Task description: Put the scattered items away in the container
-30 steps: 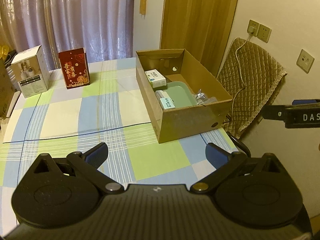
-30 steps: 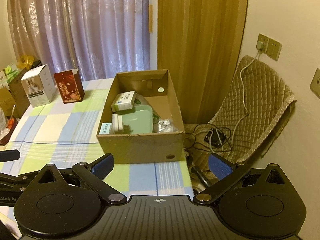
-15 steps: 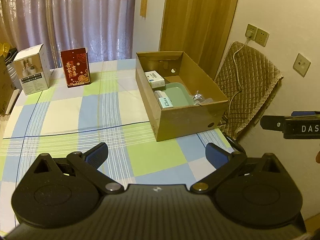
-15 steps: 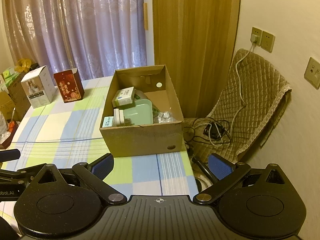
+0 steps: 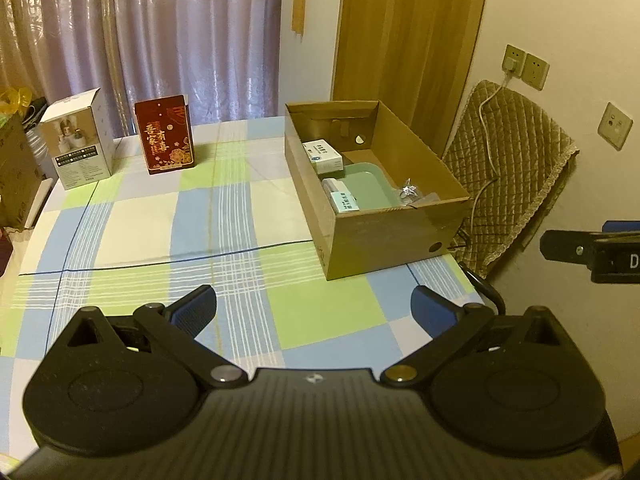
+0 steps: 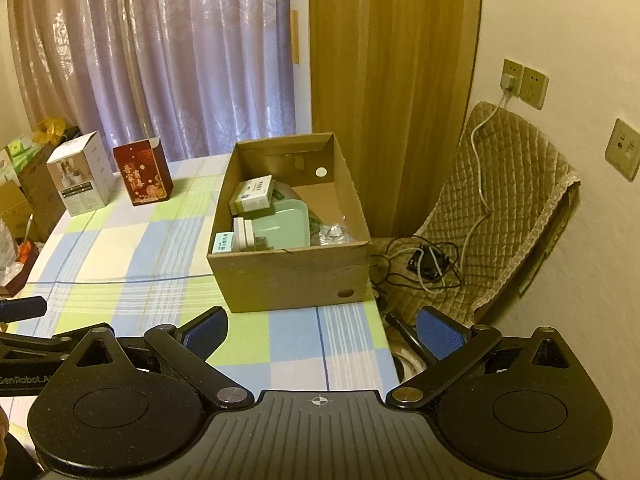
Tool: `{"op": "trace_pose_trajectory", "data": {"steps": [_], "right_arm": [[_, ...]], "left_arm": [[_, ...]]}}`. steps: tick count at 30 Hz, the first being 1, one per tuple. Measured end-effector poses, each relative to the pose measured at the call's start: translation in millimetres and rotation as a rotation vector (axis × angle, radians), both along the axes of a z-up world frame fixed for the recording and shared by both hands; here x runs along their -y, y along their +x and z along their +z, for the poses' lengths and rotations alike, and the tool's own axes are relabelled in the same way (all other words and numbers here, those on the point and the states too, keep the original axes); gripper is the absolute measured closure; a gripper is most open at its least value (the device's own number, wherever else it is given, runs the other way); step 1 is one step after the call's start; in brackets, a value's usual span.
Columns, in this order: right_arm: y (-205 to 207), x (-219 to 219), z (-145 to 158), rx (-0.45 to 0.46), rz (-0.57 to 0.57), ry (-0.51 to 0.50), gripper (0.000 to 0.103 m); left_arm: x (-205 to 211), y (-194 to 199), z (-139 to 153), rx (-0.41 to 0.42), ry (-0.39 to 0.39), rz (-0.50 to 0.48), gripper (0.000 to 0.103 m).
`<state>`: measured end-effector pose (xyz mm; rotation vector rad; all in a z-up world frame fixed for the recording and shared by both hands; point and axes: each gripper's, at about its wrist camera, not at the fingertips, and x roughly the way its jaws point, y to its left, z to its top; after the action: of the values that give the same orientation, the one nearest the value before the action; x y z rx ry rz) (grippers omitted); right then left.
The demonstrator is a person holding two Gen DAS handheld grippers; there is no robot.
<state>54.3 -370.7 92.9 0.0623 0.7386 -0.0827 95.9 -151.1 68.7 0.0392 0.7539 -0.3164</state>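
Cardboard box (image 5: 372,216) on the checked table (image 5: 160,216) already holds small items; left gripper (image 5: 314,306) and right gripper (image 6: 322,330) hover before it, jaws apart, empty. Likely next: fetching the red box (image 5: 165,134) beyond it

The surface (image 5: 132,216) lies bare across its middle and near side, so a hand-held gripper could sweep freely there. At the far left edge stand a white box (image 5: 78,138) and a red box (image 5: 165,135), just beside each other. The carton (image 5: 384,248) blocks the right edge; its top is open, but a tray (image 6: 286,226) and small packs (image 6: 253,194) fill most of its floor, perhaps leaving a gap at the far end. A padded chair (image 6: 504,216) crowds the space to the right.
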Motion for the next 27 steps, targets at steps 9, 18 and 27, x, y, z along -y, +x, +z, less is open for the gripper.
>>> {"op": "trace_pose_trajectory", "data": {"steps": [9,18,27], "right_arm": [[-0.6,-2.8,-0.3,-0.004,0.006,-0.003,0.0],[-1.6,-3.0,-4.5,-0.011,0.002,0.003,0.0],[-1.5,-5.4,-6.4,-0.015,0.006,0.006,0.0]], "left_arm": [[-1.6,-1.7,4.7,0.003,-0.008,-0.003,0.001],[-0.9,-1.6,3.1,-0.009,0.006,-0.002,0.001],[2.9,0.3,-1.3,-0.015,0.02,-0.016,0.001]]}}
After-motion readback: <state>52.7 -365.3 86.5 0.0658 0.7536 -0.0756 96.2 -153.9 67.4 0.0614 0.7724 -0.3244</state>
